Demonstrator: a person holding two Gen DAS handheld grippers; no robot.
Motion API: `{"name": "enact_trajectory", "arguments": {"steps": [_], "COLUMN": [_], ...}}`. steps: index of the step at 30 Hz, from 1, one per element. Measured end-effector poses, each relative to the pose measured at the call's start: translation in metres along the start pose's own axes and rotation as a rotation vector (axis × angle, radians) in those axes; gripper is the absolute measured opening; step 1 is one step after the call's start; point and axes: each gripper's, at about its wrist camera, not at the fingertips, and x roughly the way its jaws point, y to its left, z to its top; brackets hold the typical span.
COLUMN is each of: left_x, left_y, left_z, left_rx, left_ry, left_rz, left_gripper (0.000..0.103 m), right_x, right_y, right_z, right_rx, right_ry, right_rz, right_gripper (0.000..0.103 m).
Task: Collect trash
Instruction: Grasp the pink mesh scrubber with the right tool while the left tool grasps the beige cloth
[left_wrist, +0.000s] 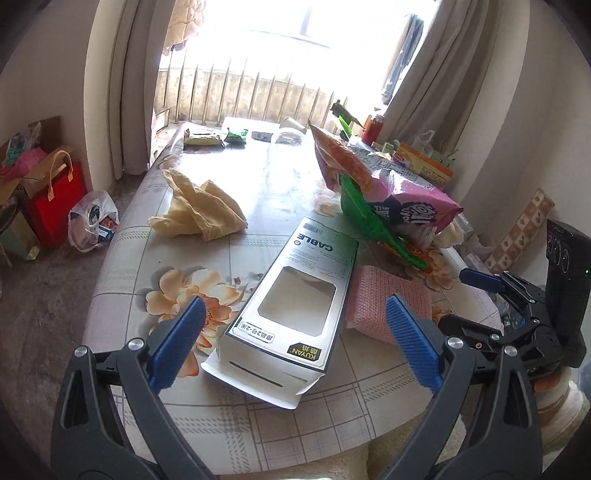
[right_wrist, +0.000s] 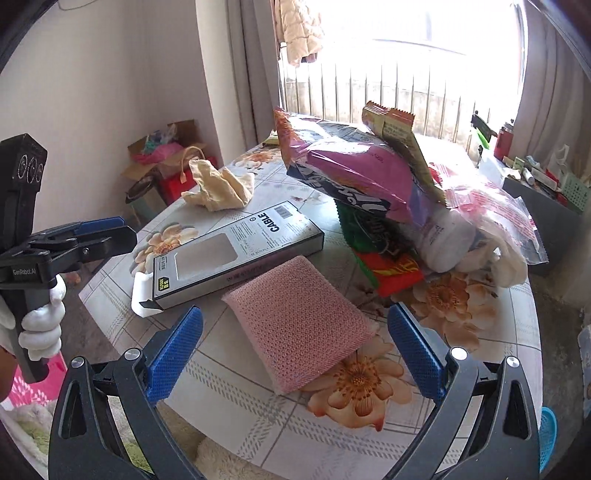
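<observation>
Left wrist view shows the left gripper spread wide and empty over the box, right gripper likewise empty over the sponge beside the box; risk: the smooth box may skid off the table.

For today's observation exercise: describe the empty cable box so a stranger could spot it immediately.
Start at the round table with the floral cloth. Near its front edge lies a long flat cable box, between the crumpled yellow cloth and the pink mesh sponge. Alone among its neighbours it is rigid card, printed "CABLE", with a cut-out window and an open end flap.
</observation>
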Motion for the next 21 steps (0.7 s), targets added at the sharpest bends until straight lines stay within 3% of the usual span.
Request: {"name": "enact_trajectory", "arguments": {"steps": [4, 8, 15, 17, 21], "left_x": [0.032, 0.068, 0.067, 0.064, 0.075], "left_y": [0.021, 0.032, 0.021, 0.016, -0.006], "left_z": [0.017, 0.02, -0.004, -0.004, 0.005], "left_rx": [-0.053, -0.081, -0.109, -0.09, 0.063], "left_ry": [0.075, 0.211, 0.348, 0.338, 0.313], "left_rz": [-0.036, -0.101, -0.357, -0.307, -0.084], "left_gripper": [0.094, 0.094, 0.093, 0.093, 0.093], "right_x": [0.035, 0.053, 0.036, 0.03, 0.027], "right_y": [-0.004, -0.013, -0.009, -0.005, -0.001], "right_z": [0.009, 0.006, -0.023, -0.024, -0.018], "right_rx": [-0.025, 0.032, 0.132, 0.124, 0.095], "right_ry": [0.058, 0.129, 0.228, 0.222, 0.197], "right_rz": [0.028, 0.091, 0.226, 0.181, 0.098], "right_gripper": [0.097, 0.097, 0.097, 0.097, 0.097]}}
